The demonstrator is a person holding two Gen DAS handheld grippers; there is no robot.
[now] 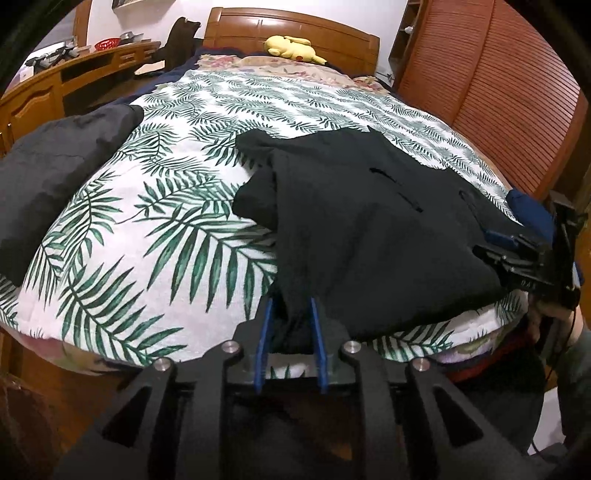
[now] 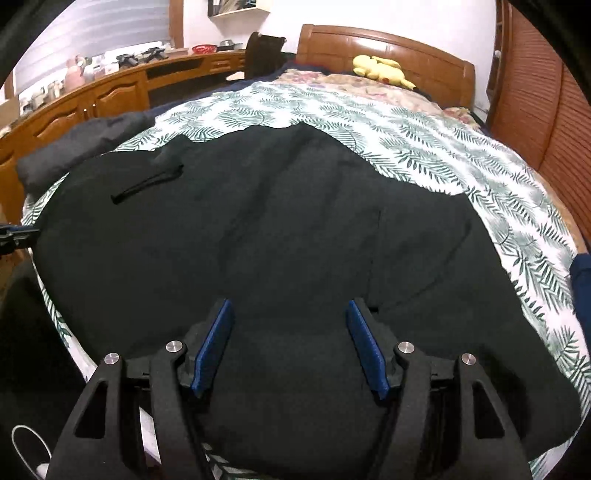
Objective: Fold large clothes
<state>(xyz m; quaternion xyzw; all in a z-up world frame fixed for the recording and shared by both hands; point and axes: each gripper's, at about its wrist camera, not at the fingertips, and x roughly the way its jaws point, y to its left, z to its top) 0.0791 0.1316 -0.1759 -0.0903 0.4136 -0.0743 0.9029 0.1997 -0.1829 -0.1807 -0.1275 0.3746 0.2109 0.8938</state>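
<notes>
- While spread over the leaf-print bed cover [image 1: 147, 221], the black garment [image 1: 369, 221] is seen near the bed's foot edge, partly folded.
- Left gripper [image 1: 291, 306]: blue pads slightly apart, a bunch of the garment's hem is enclosed between them; firm pinch cannot be told.
- Right gripper [image 2: 290, 317]: fingers held wide apart above the garment, nothing gripped.
- Grey clothing [image 1: 55, 177] is laid at the cover's left side.

A bed with a leaf-print cover [image 1: 177, 206] fills the frame's centre; a wooden headboard [image 1: 295, 33] stands at top; a long wooden desk [image 2: 110, 92] runs along the upper left; slatted wooden doors [image 1: 498, 85] fill the right; walls are white.
</notes>
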